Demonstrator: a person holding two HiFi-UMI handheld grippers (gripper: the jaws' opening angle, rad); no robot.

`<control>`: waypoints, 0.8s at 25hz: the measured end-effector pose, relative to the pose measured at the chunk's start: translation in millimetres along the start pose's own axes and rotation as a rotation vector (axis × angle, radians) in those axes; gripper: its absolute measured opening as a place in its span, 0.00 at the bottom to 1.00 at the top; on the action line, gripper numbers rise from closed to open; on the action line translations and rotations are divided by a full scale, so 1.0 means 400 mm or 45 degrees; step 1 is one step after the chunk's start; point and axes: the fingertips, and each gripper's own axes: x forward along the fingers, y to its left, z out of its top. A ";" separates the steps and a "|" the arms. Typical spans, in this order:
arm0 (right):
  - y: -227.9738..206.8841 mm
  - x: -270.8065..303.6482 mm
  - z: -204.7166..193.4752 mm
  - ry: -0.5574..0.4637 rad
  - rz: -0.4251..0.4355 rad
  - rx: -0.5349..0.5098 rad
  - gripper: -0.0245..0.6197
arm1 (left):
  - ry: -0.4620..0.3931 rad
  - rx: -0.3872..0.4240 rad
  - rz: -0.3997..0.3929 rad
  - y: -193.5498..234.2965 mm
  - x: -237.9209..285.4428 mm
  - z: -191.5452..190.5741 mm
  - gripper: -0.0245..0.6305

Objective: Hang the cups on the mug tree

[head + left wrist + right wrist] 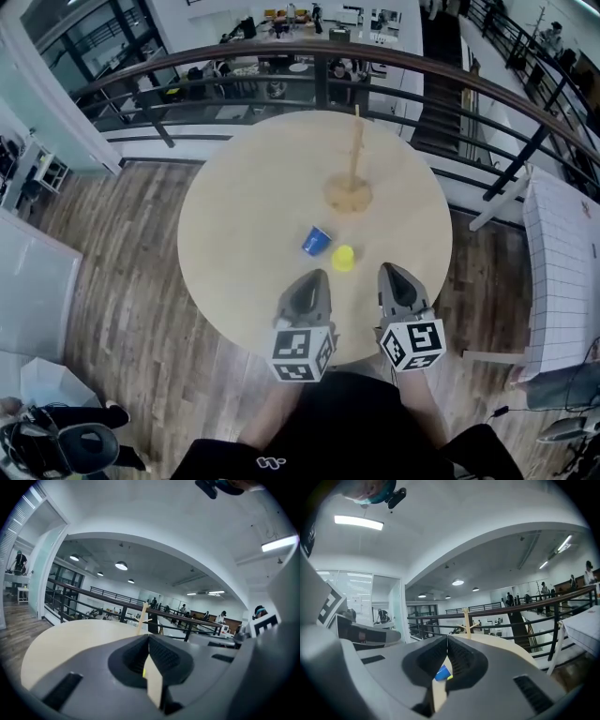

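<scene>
A wooden mug tree (pixel 353 169) stands upright on the round light-wood table (pixel 244 216), past its middle. A blue cup (pixel 316 241) lies on its side in front of the tree, and a yellow cup (pixel 343 258) sits just right of it. My left gripper (pixel 313 278) and right gripper (pixel 388 272) hover side by side at the table's near edge, both shut and holding nothing. Between the right gripper's shut jaws the blue cup (pixel 441 672) shows, and the mug tree (pixel 466 622) rises beyond. The left gripper view shows the mug tree (pixel 142 618) over its shut jaws.
A dark metal railing (pixel 281 70) curves behind the table, with a lower floor beyond. A white gridded surface (pixel 561 272) stands at the right. Wooden floor (pixel 122 281) surrounds the table.
</scene>
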 end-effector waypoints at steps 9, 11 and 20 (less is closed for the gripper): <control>-0.017 0.097 0.005 0.133 0.158 -0.062 0.42 | 0.016 -0.026 0.025 0.037 0.050 0.009 0.06; -0.012 0.130 -0.005 0.229 0.213 -0.150 0.44 | 0.014 -0.049 0.048 0.058 0.056 0.001 0.06; 0.069 0.266 -0.271 0.970 0.858 -0.817 0.44 | -0.004 -0.151 0.142 0.146 0.037 -0.021 0.06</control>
